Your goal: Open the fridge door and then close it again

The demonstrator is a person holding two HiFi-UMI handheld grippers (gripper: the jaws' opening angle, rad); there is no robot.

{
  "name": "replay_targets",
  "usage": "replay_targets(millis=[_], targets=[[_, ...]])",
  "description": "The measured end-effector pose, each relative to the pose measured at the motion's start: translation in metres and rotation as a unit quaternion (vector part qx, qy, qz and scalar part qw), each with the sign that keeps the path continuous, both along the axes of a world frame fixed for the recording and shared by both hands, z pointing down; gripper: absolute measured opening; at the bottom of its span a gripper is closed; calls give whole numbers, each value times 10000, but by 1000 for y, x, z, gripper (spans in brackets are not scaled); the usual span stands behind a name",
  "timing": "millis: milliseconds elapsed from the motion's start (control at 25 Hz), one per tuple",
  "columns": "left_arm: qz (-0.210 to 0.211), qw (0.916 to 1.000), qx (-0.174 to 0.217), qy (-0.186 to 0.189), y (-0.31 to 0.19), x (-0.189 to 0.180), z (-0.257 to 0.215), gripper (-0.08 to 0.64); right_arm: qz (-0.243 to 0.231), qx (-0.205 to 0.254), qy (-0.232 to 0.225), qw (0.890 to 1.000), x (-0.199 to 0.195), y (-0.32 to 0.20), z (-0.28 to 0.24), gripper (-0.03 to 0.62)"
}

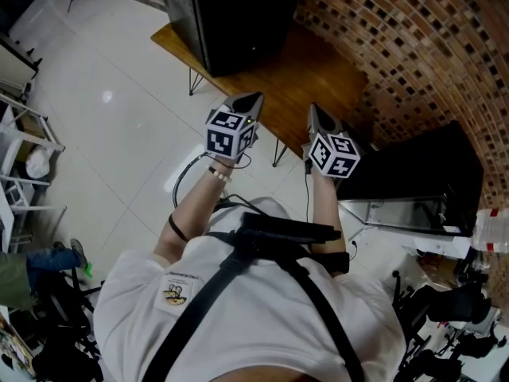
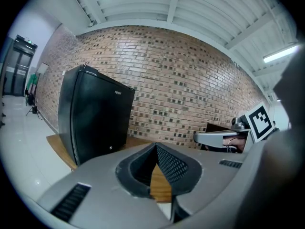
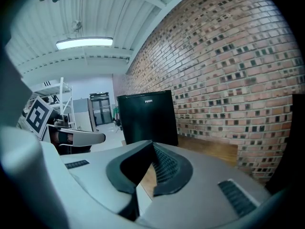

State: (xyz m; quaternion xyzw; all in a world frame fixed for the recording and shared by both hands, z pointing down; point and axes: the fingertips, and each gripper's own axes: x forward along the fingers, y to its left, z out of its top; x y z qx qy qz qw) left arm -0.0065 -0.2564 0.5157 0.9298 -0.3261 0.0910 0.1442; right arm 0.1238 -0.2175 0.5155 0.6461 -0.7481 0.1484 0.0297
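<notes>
The left claw (image 2: 156,148) is closed: its two grey jaws meet at the tips with nothing between them. Only a wedge of wood shows through the dark ribbed hollow behind them. The right claw (image 3: 152,145) stands the same way, tips together and empty.

In the head view the left claw (image 1: 254,98) and the right claw (image 1: 313,108) sit side by side, a little apart. Both reach forward and tip slightly downward, each with its marker cube on top. The left hand (image 1: 223,168) and right hand (image 1: 317,173) grip from below the cubes, with bare forearms running back to the person's white T-shirt (image 1: 238,309), which is crossed by black harness straps.

From the left claw, the right one shows off to the right as a grey bar (image 2: 221,137). From the right claw, the left one shows off to the left (image 3: 78,136).

Just beneath and ahead of both claws lies the low brown wooden surface on thin black hairpin legs (image 1: 314,74). The tall black box-shaped fridge (image 1: 231,14) stands on its far end, well apart from either claw. It is ahead and to the left of the left claw (image 2: 93,118) and nearly straight ahead of the right claw (image 3: 145,116). Its door is shut flush.

A red-brown brick wall (image 1: 398,46) runs behind the surface and along the right claw's right side. White tiled floor (image 1: 103,94) spreads to the left of the left claw.
</notes>
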Motion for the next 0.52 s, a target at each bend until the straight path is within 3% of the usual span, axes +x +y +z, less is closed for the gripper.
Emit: replay_targets(millis=[520], targets=[[-49,10000,-32,9,9,-12,0,0,-56,-32,27,10000,-11,8,-2,3]])
